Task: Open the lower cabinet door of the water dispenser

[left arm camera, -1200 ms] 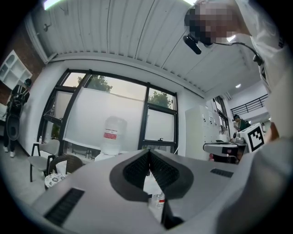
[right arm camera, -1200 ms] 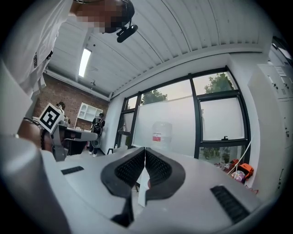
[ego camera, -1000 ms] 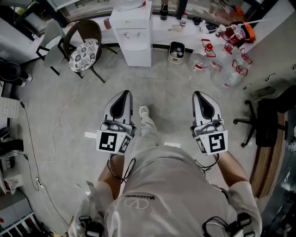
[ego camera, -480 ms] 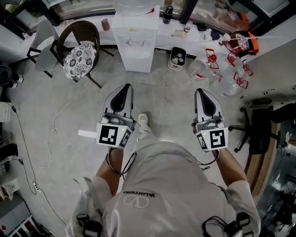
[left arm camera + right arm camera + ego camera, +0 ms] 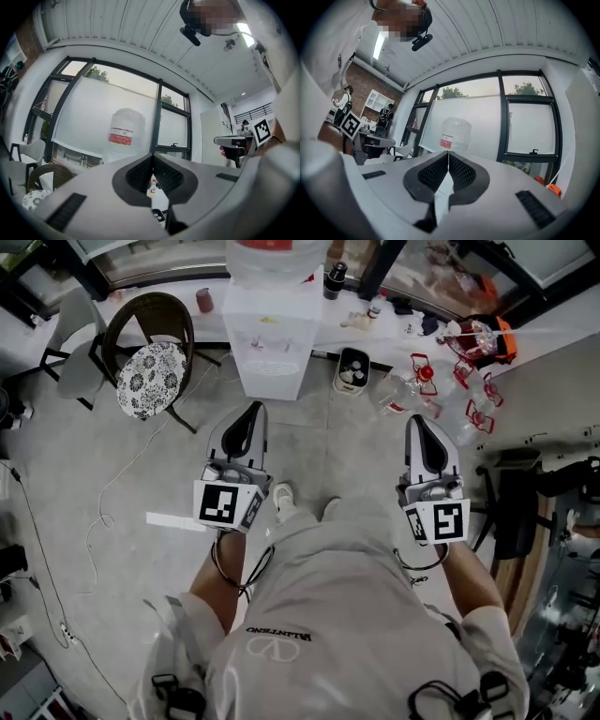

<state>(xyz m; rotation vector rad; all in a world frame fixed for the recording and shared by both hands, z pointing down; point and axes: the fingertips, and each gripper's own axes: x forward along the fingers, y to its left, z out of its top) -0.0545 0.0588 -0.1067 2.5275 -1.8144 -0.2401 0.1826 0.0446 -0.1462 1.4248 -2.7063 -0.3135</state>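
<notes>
The white water dispenser stands against the window wall ahead of me, with a clear bottle on top. I see its front only steeply from above, and the lower door shows no detail. My left gripper and right gripper are held level over the floor, short of the dispenser, the left one nearer its line. Both are shut with nothing between the pads. The bottle rises past the left gripper and the bottle past the right gripper.
A wicker chair with a patterned cushion stands left of the dispenser. A small bin and several clear jugs with red handles lie to its right. A black office chair is at the right, and a cable on the floor at the left.
The person has walked toward the dispenser. Both grippers travelled forward with the body and stay shut. The dispenser and chair now sit nearer in the head view.
</notes>
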